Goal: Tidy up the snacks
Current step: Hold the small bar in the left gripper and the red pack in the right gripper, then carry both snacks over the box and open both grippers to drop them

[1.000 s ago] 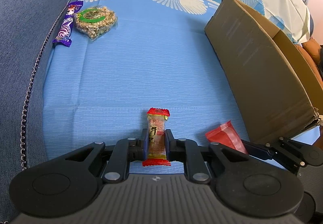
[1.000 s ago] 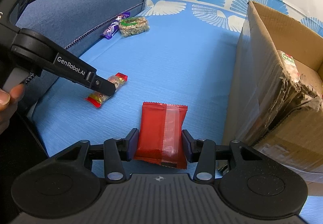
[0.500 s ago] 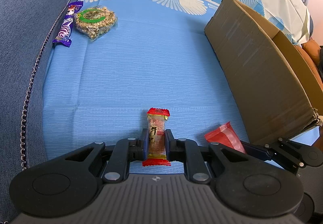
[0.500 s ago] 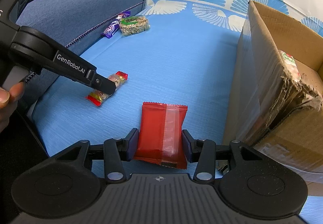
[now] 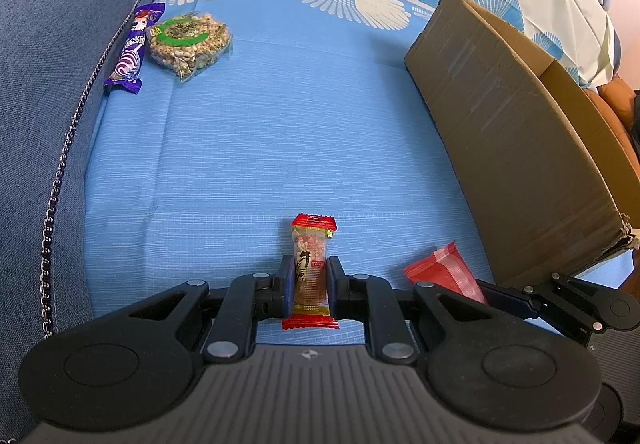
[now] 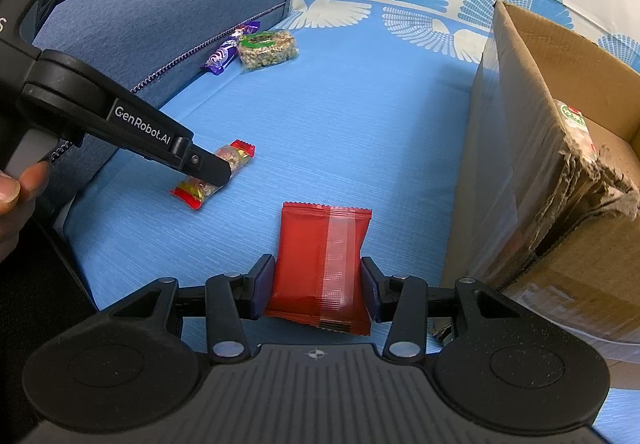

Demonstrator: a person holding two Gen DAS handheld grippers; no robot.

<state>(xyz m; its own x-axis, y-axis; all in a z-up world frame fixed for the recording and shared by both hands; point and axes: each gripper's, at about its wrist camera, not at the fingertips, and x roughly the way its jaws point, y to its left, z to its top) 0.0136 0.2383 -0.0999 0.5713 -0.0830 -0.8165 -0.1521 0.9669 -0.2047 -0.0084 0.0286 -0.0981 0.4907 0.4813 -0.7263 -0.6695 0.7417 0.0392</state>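
At the bottom centre of the left wrist view, the left gripper (image 5: pixel 307 286) is clenched on a nougat bar (image 5: pixel 310 272) lying on the blue cloth (image 5: pixel 280 131). Bottom centre of the right wrist view, the right gripper (image 6: pixel 318 286) grasps a red packet (image 6: pixel 320 264) by its sides. A purple bar (image 5: pixel 132 49) and a peanut cake (image 5: pixel 188 39) touch at upper left; the box (image 5: pixel 520 147) stands at right

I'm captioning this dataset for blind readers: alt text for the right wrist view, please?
The right gripper clamps a red snack packet lying on a blue cloth, beside a cardboard box. At left, the left gripper pinches a small candy bar.
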